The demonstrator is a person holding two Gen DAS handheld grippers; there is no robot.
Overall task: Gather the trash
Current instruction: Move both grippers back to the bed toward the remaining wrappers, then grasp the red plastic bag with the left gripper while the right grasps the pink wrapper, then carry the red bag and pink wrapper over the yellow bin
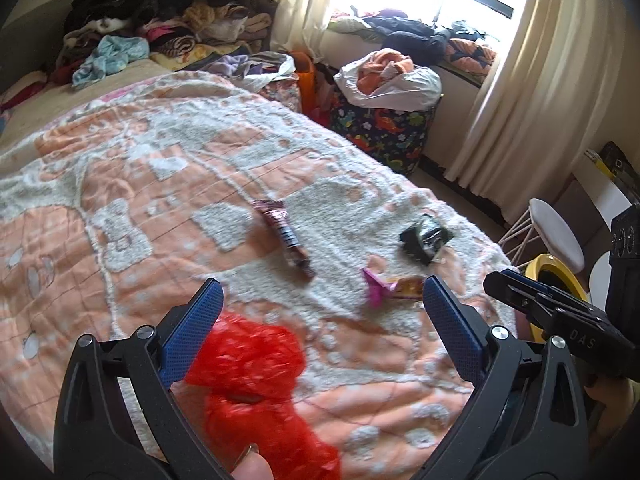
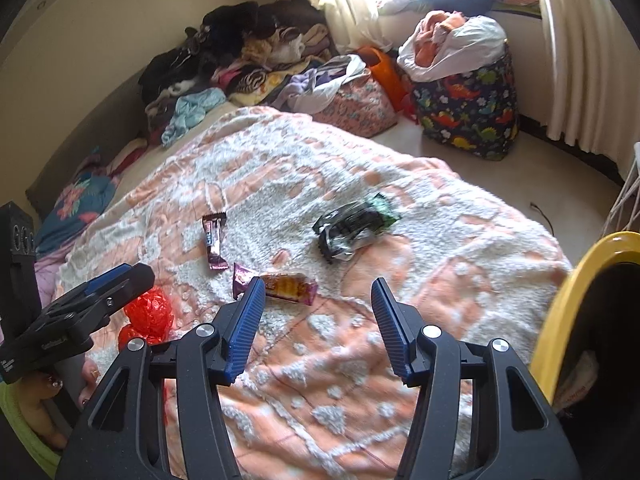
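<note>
Several pieces of trash lie on an orange-and-white bedspread (image 1: 140, 184). A crumpled red plastic bag (image 1: 256, 364) lies between the open fingers of my left gripper (image 1: 320, 300), close to the left finger; it also shows in the right wrist view (image 2: 150, 312). A purple-and-orange snack wrapper (image 2: 280, 286) lies just ahead of my open, empty right gripper (image 2: 318, 292). A dark candy bar wrapper (image 2: 214, 240) and a black-and-green wrapper (image 2: 352, 226) lie farther out. They also show in the left wrist view: snack wrapper (image 1: 394, 288), bar wrapper (image 1: 284, 236), black wrapper (image 1: 424, 238).
A yellow-rimmed bin (image 2: 580, 300) stands at the bed's right edge. Piled clothes (image 1: 160, 20) cover the far end of the bed. A dinosaur-print laundry bag (image 1: 384, 128), a white stool (image 1: 556, 232) and curtains (image 1: 532, 80) stand beyond the bed.
</note>
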